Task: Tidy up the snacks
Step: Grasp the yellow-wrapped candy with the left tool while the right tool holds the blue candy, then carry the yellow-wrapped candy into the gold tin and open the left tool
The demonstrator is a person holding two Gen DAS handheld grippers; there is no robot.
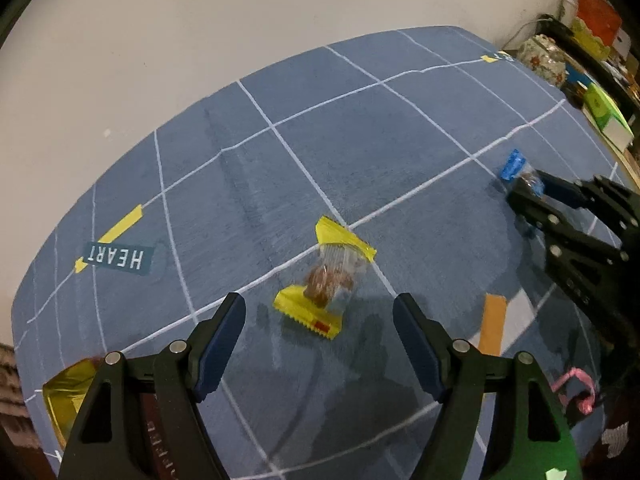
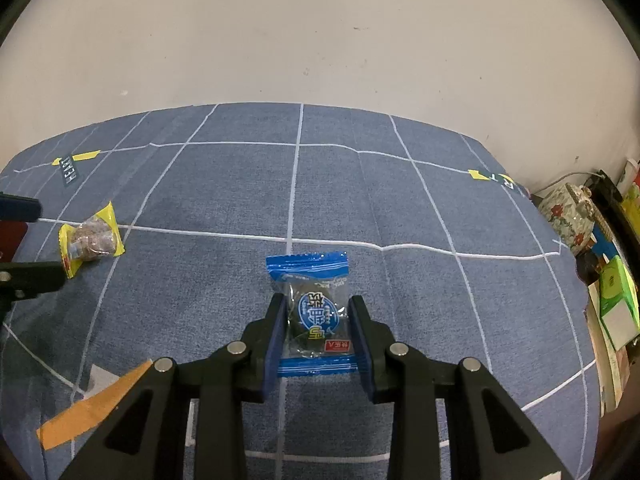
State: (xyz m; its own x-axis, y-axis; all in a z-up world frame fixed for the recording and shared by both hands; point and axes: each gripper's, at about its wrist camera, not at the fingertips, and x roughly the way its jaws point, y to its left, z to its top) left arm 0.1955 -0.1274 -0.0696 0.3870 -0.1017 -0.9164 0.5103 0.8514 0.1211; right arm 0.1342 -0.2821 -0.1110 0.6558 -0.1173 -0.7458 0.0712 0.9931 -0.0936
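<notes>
Right wrist, blue snack packet (image 2: 313, 312) clamped between right tongs (image 2: 318, 312)

"HEART" in white capitals on a dark teal label (image 1: 116, 259), upside down, at nine o'clock on the blue cloth (image 1: 360, 128) of the bench. Chinese characters, not legible, on the blue snack packet (image 2: 316, 312); more on its small red tag. Faint embossed lettering at lower left, unreadable.

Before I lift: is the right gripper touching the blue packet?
Touching. The right wrist view shows the right gripper with both pads pressed against the sides of the blue packet.
</notes>
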